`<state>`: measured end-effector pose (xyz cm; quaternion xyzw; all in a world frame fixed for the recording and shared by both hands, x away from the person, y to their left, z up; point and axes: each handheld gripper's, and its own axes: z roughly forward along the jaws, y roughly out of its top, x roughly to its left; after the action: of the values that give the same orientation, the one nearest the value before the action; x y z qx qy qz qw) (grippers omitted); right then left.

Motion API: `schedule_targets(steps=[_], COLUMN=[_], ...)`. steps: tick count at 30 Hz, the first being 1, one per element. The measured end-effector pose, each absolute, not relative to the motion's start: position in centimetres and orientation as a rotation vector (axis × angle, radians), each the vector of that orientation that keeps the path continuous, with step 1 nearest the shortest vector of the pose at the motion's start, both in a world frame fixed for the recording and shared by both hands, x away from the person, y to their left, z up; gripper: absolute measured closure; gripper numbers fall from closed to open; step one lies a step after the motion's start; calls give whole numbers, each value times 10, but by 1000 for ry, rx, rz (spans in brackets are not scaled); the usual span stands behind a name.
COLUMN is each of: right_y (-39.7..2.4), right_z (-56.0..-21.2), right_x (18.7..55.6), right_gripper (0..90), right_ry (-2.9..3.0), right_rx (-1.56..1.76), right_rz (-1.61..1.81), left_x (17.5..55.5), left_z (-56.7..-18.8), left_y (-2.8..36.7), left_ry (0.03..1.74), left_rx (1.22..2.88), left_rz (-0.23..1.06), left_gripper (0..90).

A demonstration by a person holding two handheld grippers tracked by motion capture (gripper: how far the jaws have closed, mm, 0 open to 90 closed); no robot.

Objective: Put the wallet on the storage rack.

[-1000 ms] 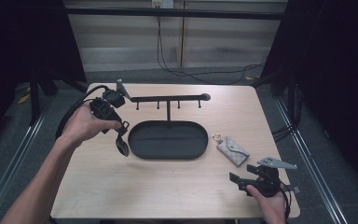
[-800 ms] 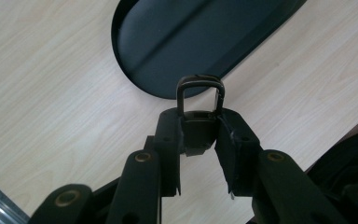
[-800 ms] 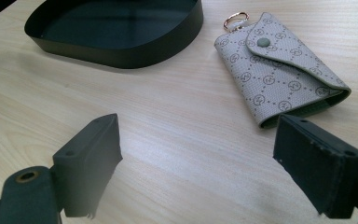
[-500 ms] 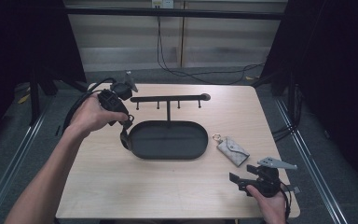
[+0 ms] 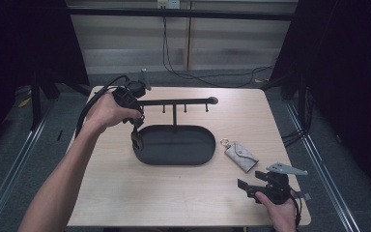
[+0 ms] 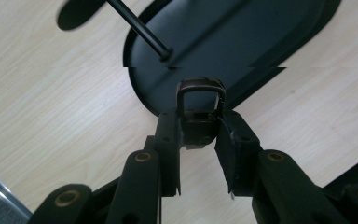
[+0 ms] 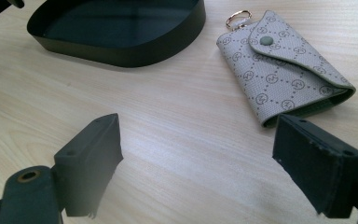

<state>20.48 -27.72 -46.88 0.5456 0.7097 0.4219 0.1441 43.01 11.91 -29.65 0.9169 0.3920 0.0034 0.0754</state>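
My left gripper (image 5: 136,126) (image 6: 200,136) points down over the left end of the black oval tray (image 5: 174,162) (image 6: 265,42). It is shut on a small dark fob with a loop (image 5: 136,140) (image 6: 200,98), which hangs just above the tray's left rim. A thin post (image 6: 140,30) rises from the tray to a hook bar (image 5: 174,102). My right gripper (image 5: 249,186) (image 7: 196,154) rests near the table's front right, open with nothing between its jaws. A beige patterned key pouch (image 5: 241,155) (image 7: 284,70) with a gold ring lies just ahead of it.
The wooden table (image 5: 125,193) ends just behind my right hand at the front edge. A cable (image 5: 89,106) trails from the left gripper off the table's left side. The near wall of the tray (image 7: 121,51) stands left of the pouch.
My left hand has carried the dark fob to the right, from beside the tray's left end to over its rim. The right gripper has stayed in place.
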Motion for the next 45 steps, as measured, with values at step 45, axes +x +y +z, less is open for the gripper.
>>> schedule_targets(steps=[45], right_y=[-277], right_z=[-470], right_x=[206], right_gripper=[161], right_ry=[2070], right_rx=[1571], right_rz=[1226], left_x=[459], left_z=[-317], left_y=[125], left_ry=[1335], left_rx=[2559], left_rz=[-9], left_gripper=[535])
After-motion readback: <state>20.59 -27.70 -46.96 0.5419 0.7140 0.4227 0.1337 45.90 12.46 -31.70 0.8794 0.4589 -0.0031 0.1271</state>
